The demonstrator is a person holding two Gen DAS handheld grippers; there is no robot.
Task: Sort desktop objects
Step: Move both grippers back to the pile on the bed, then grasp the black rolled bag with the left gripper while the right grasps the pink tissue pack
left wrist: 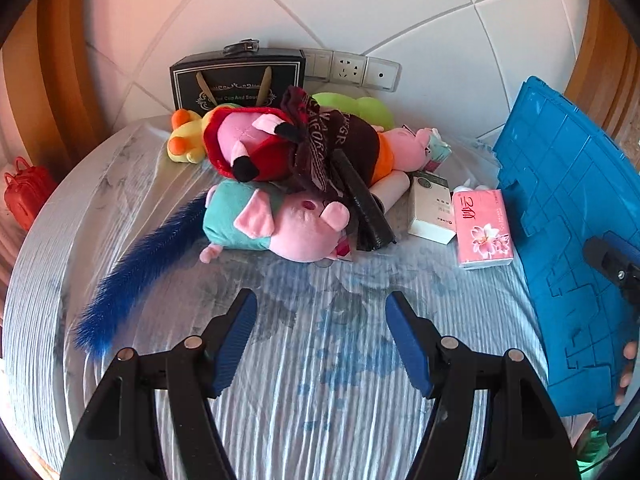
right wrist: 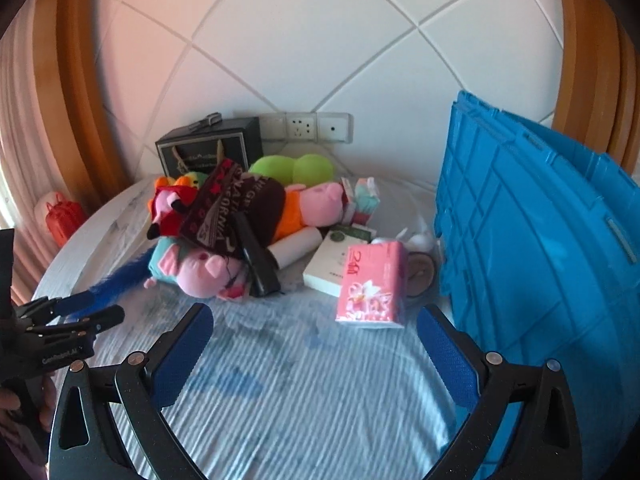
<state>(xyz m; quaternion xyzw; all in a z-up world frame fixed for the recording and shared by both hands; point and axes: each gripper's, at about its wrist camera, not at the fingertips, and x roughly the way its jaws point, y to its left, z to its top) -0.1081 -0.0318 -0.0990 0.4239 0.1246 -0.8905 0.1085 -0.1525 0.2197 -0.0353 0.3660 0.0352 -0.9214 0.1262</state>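
While both tools gape empty, toy pile ahead, blue crate right.

This is a home, most likely a bedroom. The things lie on a bed covered with a crinkled pale-blue printed sheet, and behind it rises a padded white headboard wall stitched in diamond panels and framed in curved wood trim. A row of wall sockets and switches sits low at the far edge of the bed. Plush toys are heaped at the far middle, among them a pink pig and a yellow duck, beside a pink tissue pack and a black gift box. A blue plastic crate stands at the right, and a small red bag sits off the bed at the left.
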